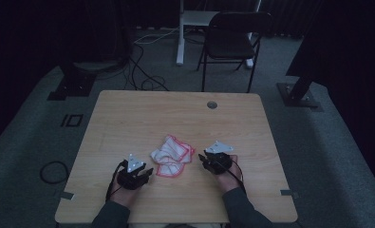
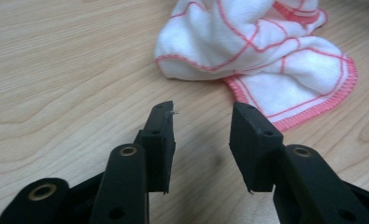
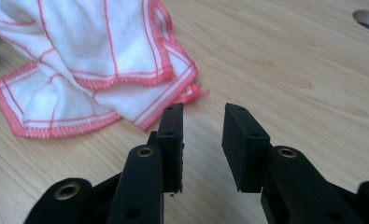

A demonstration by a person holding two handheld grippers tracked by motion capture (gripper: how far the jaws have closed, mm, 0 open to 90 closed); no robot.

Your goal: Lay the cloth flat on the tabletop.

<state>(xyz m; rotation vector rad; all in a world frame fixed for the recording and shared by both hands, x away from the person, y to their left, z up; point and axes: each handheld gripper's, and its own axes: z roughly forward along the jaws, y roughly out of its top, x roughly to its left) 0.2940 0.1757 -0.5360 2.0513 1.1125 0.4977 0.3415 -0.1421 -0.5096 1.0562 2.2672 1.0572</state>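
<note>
A crumpled white cloth with red stitched edges and red grid lines (image 1: 172,155) lies on the wooden table (image 1: 128,118), near its front middle. My left gripper (image 1: 149,172) rests low at the cloth's front left, its jaws apart and empty. In the left gripper view the cloth (image 2: 257,56) lies just beyond the left gripper (image 2: 202,122). My right gripper (image 1: 201,157) sits to the cloth's right, open too, with nothing held. The right gripper view shows the cloth (image 3: 88,60) ahead and left of the right gripper (image 3: 203,122), a hem close to the left fingertip (image 3: 171,122).
A round cable hole (image 1: 212,104) sits in the table near its far edge. A black folding chair (image 1: 232,40) and a white desk leg (image 1: 180,33) stand beyond the table. Cables (image 1: 142,76) trail over the dark carpet.
</note>
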